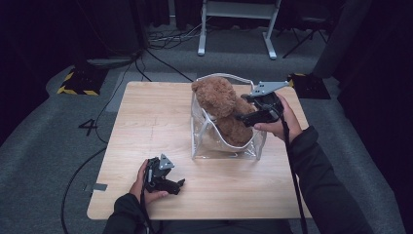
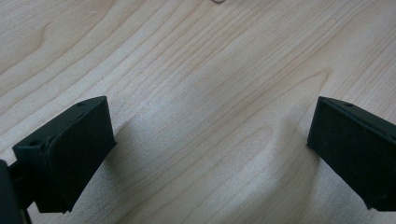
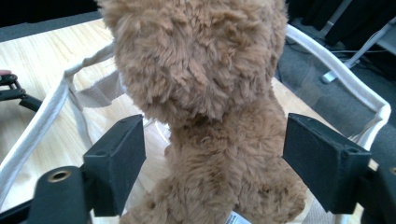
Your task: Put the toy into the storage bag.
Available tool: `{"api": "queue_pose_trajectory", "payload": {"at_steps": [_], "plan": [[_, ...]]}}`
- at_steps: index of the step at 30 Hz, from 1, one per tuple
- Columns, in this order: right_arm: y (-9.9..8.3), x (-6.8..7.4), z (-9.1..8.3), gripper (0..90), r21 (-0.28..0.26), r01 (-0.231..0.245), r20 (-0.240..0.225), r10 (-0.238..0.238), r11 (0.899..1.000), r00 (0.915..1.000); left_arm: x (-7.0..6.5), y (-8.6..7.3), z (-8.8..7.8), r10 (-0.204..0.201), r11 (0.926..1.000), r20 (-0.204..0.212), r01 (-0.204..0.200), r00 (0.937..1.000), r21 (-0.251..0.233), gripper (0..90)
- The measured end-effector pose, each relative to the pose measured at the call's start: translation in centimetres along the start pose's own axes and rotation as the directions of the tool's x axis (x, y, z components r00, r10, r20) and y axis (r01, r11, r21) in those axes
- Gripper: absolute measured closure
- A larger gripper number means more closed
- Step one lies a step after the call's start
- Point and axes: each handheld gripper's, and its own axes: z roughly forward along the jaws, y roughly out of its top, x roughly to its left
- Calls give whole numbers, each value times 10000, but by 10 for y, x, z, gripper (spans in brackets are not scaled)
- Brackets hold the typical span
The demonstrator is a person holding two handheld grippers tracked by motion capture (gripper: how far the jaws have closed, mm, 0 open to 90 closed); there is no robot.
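The step in hand looks like the release after putting the teddy bear (image 1: 225,111) into the clear bag (image 1: 228,146). The right tool (image 1: 242,117) sits at the bear's side, just over the bag's white-trimmed rim. In the right gripper view its 2 jaws stand wide, 1 on each side of the bear's (image 3: 205,116) body with a gap between each pad and the fur, so nothing is gripped. The bear seems to rest on its own inside the bag.

The next move, as I judge it, calls for drawing the right tool back and up out of the bag mouth without catching the rim (image 3: 51,107) or the fur, which could tip the bag or drag the bear out again. If the bear is meant to sit lower, a gentle push on its head would be needed, since head and shoulders stick up above the rim.

The left tool (image 1: 176,185) lies low near the front edge of the desk (image 1: 146,126), well apart from the bag. In the left gripper view its jaws are spread with bare wood (image 2: 201,93) between them, holding nothing.

The bear is brown, shaggy and soft, upright and leaning slightly. The bag is see-through plastic, standing open toward the far right part of the desk.
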Motion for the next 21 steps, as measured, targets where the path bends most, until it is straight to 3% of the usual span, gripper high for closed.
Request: {"api": "queue_pose_trajectory", "payload": {"at_steps": [6,9,21], "plan": [[0,3,-3,209,-168,71,-10,-72,9998,10000,0,0,0,-1,10000,3,1,10000,0,5],[-1,4,-8,224,-296,112,258,-105,9995,9996,0,0,0,-4,10000,1,4,10000,-3,5],[-10,6,-24,227,-523,334,204,-324,9981,9993,0,0,0,-3,10000,1,3,10000,-2,6]]}}
